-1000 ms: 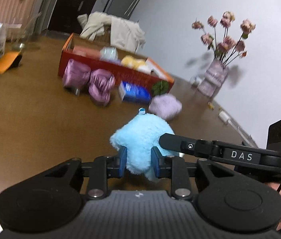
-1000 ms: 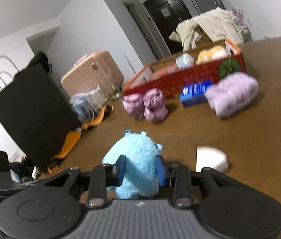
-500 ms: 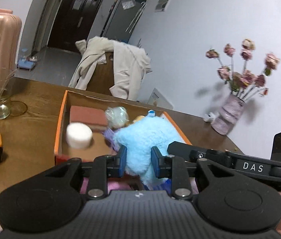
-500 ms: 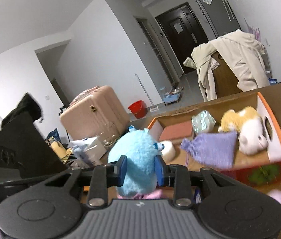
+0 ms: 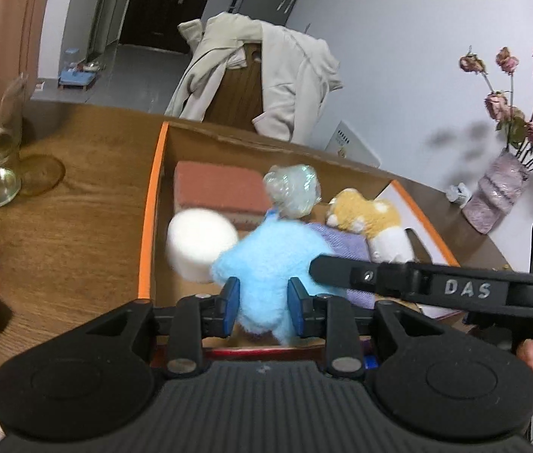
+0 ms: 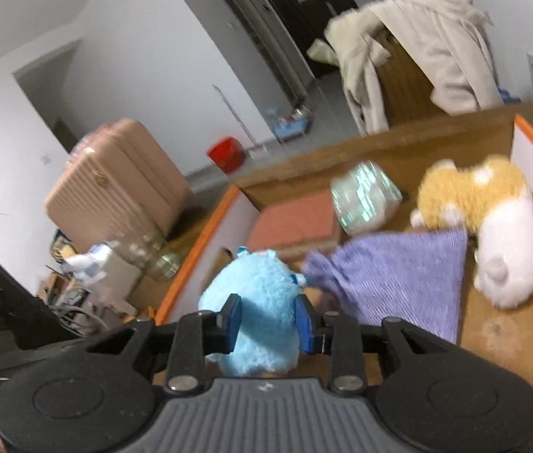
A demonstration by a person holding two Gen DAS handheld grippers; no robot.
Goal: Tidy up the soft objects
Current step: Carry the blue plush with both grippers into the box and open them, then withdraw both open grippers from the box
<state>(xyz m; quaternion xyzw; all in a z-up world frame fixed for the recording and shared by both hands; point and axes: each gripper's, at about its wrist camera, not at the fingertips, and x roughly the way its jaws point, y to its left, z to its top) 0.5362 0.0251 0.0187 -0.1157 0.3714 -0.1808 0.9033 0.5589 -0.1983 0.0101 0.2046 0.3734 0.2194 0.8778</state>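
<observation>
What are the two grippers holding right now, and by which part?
Both hold the blue plush toy: left gripper and right gripper each pinch its lower body.

- Inside the cardboard box (image 6: 523, 128), bare floor shows at 4 o'clock in the right wrist view.
- The purple cloth (image 6: 398, 271) covers the middle; the orange-and-white plush (image 6: 493, 234) blocks 2 o'clock.
- At 12 o'clock, the pink block (image 5: 221, 188) and the wrapped bundle (image 5: 292, 188) fill the far end.
- The white roll (image 5: 198, 241) sits by the left wall.
</observation>
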